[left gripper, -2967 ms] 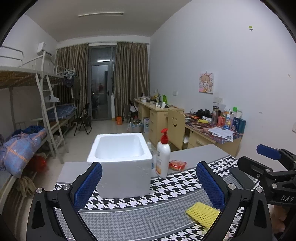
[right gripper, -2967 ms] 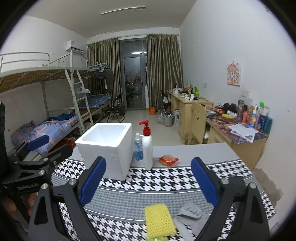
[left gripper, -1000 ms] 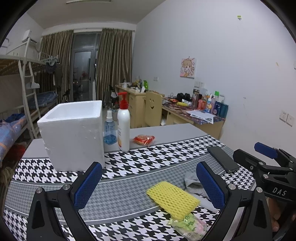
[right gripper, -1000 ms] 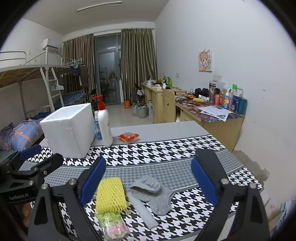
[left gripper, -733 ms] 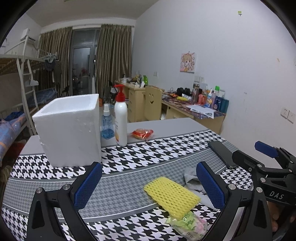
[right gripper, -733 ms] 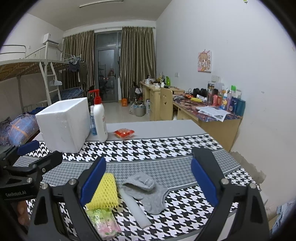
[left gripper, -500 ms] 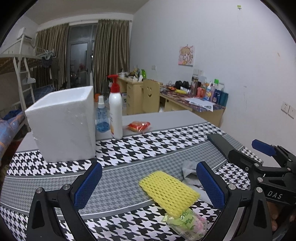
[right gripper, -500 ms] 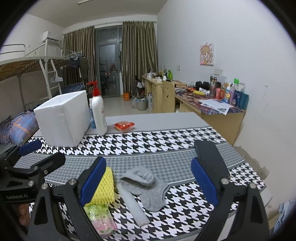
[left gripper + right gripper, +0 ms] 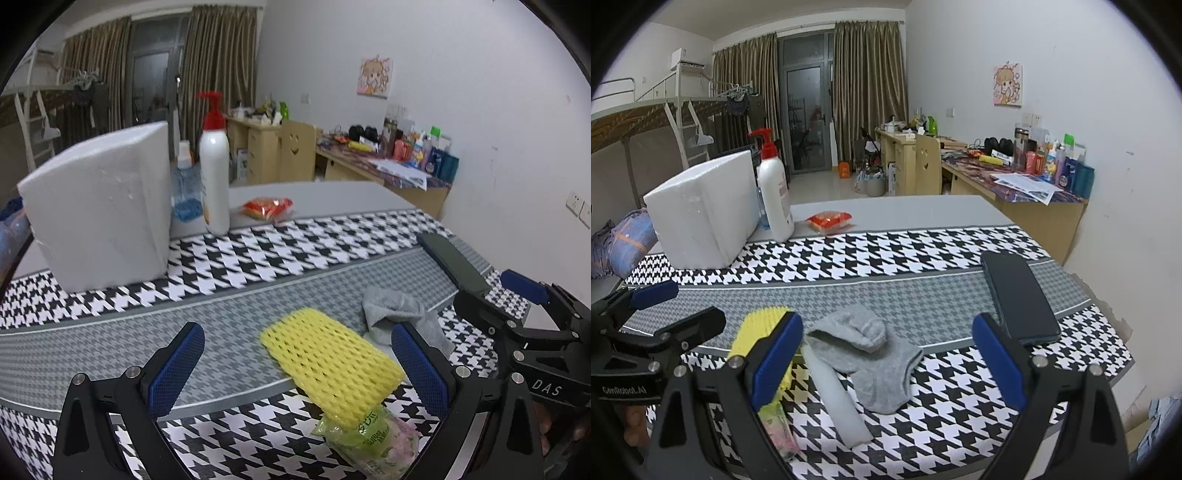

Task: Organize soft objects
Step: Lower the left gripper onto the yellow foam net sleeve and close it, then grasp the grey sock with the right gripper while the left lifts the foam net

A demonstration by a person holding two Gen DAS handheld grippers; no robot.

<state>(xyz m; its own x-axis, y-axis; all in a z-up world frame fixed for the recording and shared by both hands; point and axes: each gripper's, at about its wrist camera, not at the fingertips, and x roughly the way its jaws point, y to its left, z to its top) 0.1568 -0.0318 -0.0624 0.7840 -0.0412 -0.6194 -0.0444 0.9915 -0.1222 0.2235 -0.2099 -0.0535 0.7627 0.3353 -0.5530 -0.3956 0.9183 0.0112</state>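
A yellow foam net sleeve (image 9: 327, 363) lies on the houndstooth cloth, its near end resting on a green tissue packet (image 9: 373, 441). My left gripper (image 9: 295, 369) hangs open just above the sleeve, blue pads on either side. A grey sock (image 9: 873, 354) lies crumpled to the right, beside a white foam tube (image 9: 834, 391). My right gripper (image 9: 886, 363) is open above the sock and tube. The yellow sleeve (image 9: 757, 325) peeks out behind its left finger. A white foam box (image 9: 99, 206) stands at the back left.
A pump bottle (image 9: 214, 166) and a blue spray bottle (image 9: 183, 188) stand beside the box. A red snack packet (image 9: 267, 206) lies on the grey table behind the cloth. A dark phone (image 9: 1019, 299) rests at the right, near the table edge.
Both grippers have come down and forward toward the near edge items. The sleeve, sock and packet now sit larger and closer between the fingers. Nothing has been grasped.
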